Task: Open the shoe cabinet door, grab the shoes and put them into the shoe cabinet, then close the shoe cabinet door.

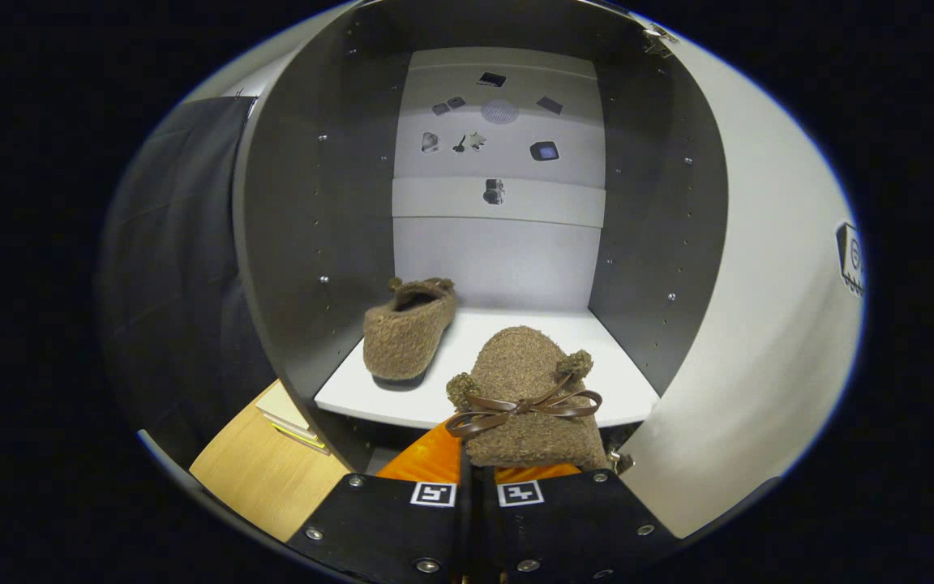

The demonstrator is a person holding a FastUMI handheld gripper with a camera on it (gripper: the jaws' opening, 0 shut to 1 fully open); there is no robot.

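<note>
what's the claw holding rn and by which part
The claw is shut on the brown fuzzy slipper with the bow, gripping its near end; the exact contact is hidden.

Bright, sharp; fisheye-bent edges

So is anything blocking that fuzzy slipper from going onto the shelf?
Nothing visible does. The slipper with the bow, held in the closed jaws of the gripper, sits at the front edge of the white shelf. The other slipper stands off to the left, the cabinet door open.
</note>
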